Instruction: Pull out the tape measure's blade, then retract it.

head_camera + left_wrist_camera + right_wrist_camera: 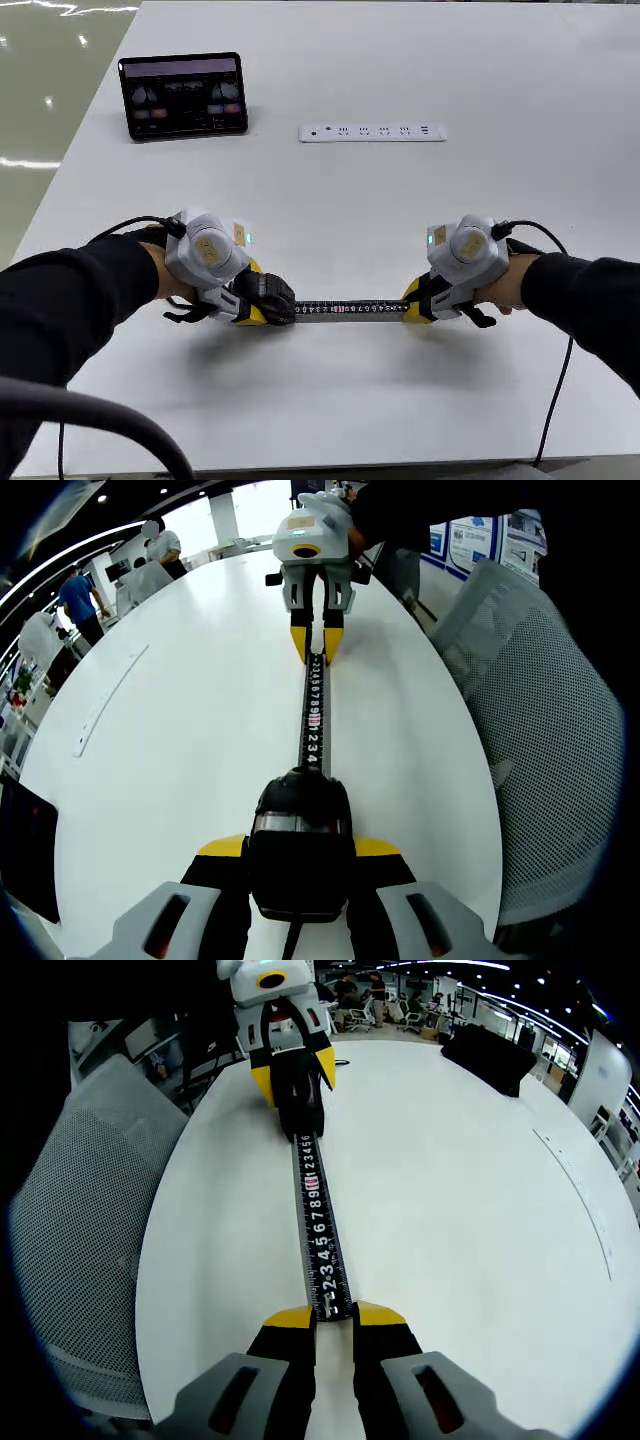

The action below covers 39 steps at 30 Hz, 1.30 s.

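Note:
A black tape measure case (268, 297) sits on the white table (400, 210), with my left gripper (252, 305) shut on it; in the left gripper view the case (300, 845) lies between the yellow-tipped jaws. The black blade (350, 308) with white numbers is drawn out to the right, flat just above the table. My right gripper (418, 305) is shut on the blade's end (332, 1310). The blade (318, 1225) runs straight from my right gripper (332, 1318) to the case (298, 1105). In the left gripper view the blade (314, 715) reaches the right gripper (318, 652).
A black tablet (183, 95) stands at the back left of the table, and a white power strip (372, 132) lies behind the grippers. A grey mesh chair (545, 740) stands at the near table edge. People stand far off (75, 595).

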### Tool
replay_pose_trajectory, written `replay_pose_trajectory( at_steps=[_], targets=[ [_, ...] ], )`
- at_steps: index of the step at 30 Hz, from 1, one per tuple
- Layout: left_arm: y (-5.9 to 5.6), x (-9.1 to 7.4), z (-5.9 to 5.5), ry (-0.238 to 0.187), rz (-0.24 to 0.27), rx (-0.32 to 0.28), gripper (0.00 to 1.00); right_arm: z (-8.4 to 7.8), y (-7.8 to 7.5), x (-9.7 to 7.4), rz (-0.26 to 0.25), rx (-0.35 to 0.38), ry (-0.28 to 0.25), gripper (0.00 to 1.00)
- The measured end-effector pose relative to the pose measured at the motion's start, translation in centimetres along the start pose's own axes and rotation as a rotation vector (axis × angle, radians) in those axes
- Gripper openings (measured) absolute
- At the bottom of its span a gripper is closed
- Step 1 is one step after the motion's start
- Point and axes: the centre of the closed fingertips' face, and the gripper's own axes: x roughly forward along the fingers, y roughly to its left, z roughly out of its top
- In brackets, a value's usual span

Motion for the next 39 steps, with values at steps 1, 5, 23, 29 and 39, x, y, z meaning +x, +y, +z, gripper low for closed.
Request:
replay_pose_trajectory(
  at_steps=[1,5,23,29,39],
  targets=[
    [0.0,0.0,0.0,0.0,0.0,0.0,0.34,-0.1,0.0,0.0,0.0,-0.004,0.007,0.08],
    [0.1,0.1,-0.1,0.003,-0.001,0.002,0.34,-0.5,-0.2,-0.3,-0.001,-0.011,0.019,0.08],
    [0.1,0.0,-0.2,0.005,0.003,-0.002,0.33,-2.8,-0.3,-2.0,-0.011,-0.003,0.061,0.08],
    [0.0,0.0,-0.2,0.006,0.003,-0.002,0.33,-3.6,-0.4,-2.7,-0.018,0.001,0.072,0.08],
    [0.0,0.1,-0.2,0.01,0.004,-0.006,0.34,-5.0,-0.5,-3.9,-0.03,0.008,0.086,0.08]
  ],
)
